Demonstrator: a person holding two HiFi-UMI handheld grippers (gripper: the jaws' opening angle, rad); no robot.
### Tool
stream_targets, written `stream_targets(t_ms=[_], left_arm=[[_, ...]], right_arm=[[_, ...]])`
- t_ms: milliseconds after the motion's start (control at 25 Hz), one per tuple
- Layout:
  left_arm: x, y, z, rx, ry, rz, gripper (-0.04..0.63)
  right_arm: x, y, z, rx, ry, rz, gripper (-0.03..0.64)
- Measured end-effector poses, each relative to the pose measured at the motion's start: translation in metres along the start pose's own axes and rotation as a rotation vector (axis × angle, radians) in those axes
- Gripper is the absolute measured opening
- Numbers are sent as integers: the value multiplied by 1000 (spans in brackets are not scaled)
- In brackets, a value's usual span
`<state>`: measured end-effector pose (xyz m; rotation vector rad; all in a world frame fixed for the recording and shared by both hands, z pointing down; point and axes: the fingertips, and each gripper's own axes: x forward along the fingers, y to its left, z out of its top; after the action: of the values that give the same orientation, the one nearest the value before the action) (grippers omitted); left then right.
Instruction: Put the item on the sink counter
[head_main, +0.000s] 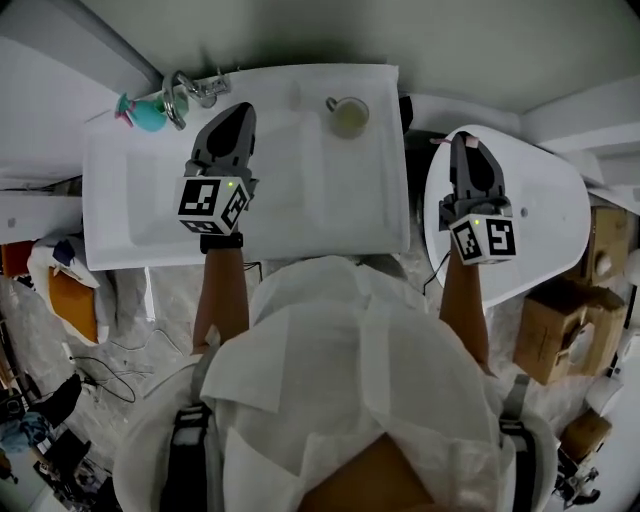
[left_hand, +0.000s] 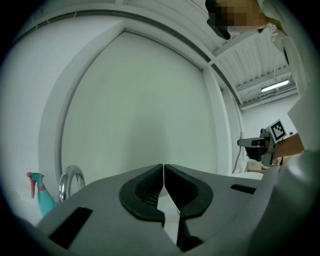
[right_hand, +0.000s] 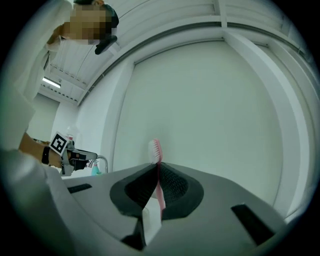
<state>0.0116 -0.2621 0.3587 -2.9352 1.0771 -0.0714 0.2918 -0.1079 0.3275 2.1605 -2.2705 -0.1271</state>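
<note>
A pink toothbrush (right_hand: 156, 150) stands upright between the jaws of my right gripper (right_hand: 156, 170), bristle head above the pads. In the head view my right gripper (head_main: 468, 142) hovers over a white oval surface (head_main: 550, 210), to the right of the white sink counter (head_main: 365, 195). A bit of pink from the toothbrush (head_main: 440, 141) shows by its tip. My left gripper (head_main: 235, 112) is over the sink counter's middle, jaws shut with nothing in them. In the left gripper view the left gripper (left_hand: 163, 167) points at a pale wall.
A cup (head_main: 347, 116) stands at the counter's back. At the back left corner are a chrome faucet (head_main: 185, 95) and a teal spray bottle (head_main: 145, 115). Cardboard boxes (head_main: 555, 325) sit on the floor at the right. Cables and clutter lie on the floor at the left.
</note>
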Motion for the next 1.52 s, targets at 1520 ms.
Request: stream_targets(t_ms=[1520], left_arm=[[-15, -4, -61, -52, 141, 304, 18]], right_arm=[[157, 73, -163, 159, 303, 534, 18]])
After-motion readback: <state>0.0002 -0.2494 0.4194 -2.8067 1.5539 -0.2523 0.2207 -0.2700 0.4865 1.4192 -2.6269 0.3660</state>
